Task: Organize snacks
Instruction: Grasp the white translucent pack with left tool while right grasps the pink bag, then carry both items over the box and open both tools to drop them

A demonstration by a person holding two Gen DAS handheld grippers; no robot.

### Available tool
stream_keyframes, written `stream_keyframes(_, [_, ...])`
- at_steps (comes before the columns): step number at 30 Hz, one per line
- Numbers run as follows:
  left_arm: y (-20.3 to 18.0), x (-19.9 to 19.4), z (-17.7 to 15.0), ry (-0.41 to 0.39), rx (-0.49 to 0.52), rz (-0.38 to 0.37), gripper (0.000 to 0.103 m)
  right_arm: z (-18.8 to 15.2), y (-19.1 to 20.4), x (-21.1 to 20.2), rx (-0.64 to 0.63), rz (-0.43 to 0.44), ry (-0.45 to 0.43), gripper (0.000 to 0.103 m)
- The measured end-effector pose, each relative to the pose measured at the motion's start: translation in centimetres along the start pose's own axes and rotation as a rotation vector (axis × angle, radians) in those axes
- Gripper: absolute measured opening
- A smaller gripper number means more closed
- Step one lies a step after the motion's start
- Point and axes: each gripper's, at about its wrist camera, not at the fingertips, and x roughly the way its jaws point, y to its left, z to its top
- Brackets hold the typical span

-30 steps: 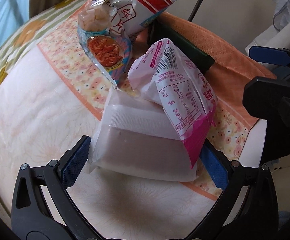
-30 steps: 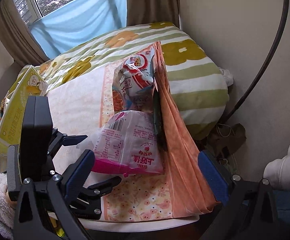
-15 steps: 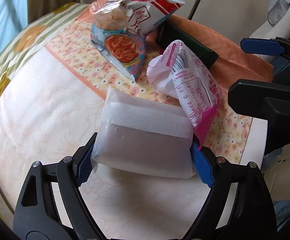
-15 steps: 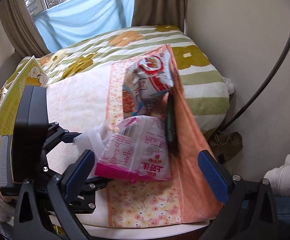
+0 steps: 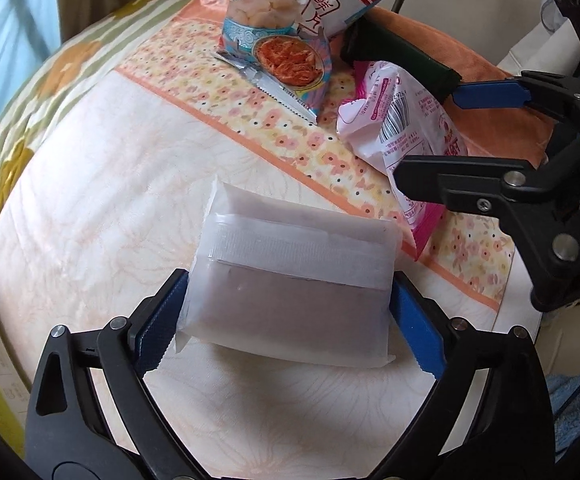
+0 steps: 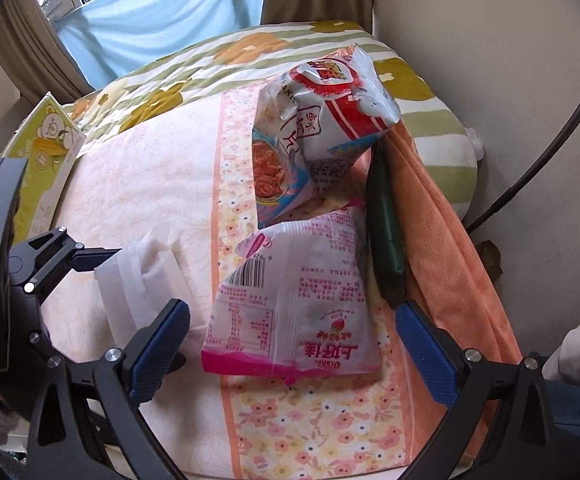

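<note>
Left wrist view: jaws of the left gripper (image 5: 286, 316) pinch a frosted white packet (image 5: 290, 280) from both sides above the pale bedcover (image 5: 90, 200); its contents show only as a dim block. A pink snack bag (image 5: 406, 136) and a shrimp flakes bag (image 5: 290, 32) lie beyond.

Right wrist view: jaws of the right gripper (image 6: 290, 344) are spread wide, holding nothing, around the near end of the pink snack bag (image 6: 294, 304), which lies sealed beside a dark green packet (image 6: 386, 232). The shrimp flakes bag (image 6: 318, 128) leans behind.

Bed (image 6: 138, 184) w/ pale floral cover. On it: pink snack bag (image 6: 294, 312), shrimp flakes bag (image 6: 322, 128) leaning behind, dark green pack (image 6: 386, 232), yellow box (image 6: 46, 148) at far edge.
</note>
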Motion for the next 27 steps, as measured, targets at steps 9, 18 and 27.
stream_keyframes(9, [-1.7,-2.5,-2.7,-0.005,-0.032,0.000,0.081,0.4,1.2,1.1,-0.036,-0.074,0.012,0.103])
stream_keyframes(18, [0.1,-3.0,-4.2,0.020,-0.106,0.019,0.081,-0.1,1.5,2.4,-0.028,-0.106,0.039,0.092])
stream_keyframes(27, [1.2,-3.6,-4.8,0.021,-0.180,0.047,0.077,-0.4,2.3,1.5,-0.058,-0.092,0.030,0.058])
